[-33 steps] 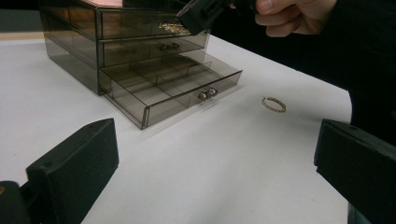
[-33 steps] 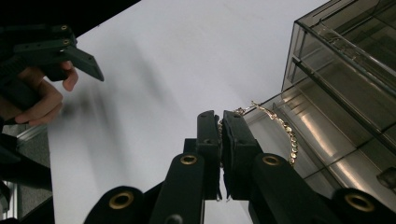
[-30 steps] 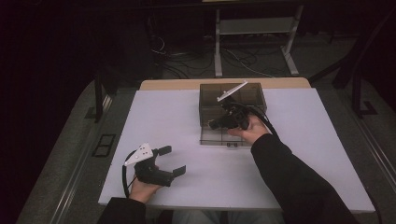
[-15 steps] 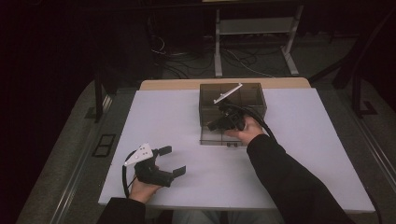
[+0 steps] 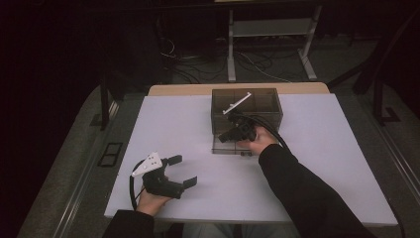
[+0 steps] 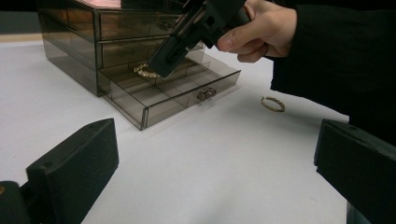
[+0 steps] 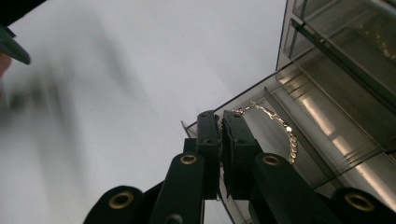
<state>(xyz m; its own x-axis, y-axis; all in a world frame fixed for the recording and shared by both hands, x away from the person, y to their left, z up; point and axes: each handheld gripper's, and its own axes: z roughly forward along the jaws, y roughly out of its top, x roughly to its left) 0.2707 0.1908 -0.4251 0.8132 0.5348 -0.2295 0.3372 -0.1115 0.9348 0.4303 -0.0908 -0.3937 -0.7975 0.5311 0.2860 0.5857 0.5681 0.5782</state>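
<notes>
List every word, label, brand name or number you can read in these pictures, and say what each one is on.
There are none. The smoked drawer box, its open bottom drawer, the gold bracelet held by the right gripper, the second bracelet on the white table and the left gripper carry no readable text.

We see a glossy, smoky see-through plastic drawer box, a shiny gold metal bracelet with fine links, matt black gripper jaws, and a smooth matt white tabletop.
</notes>
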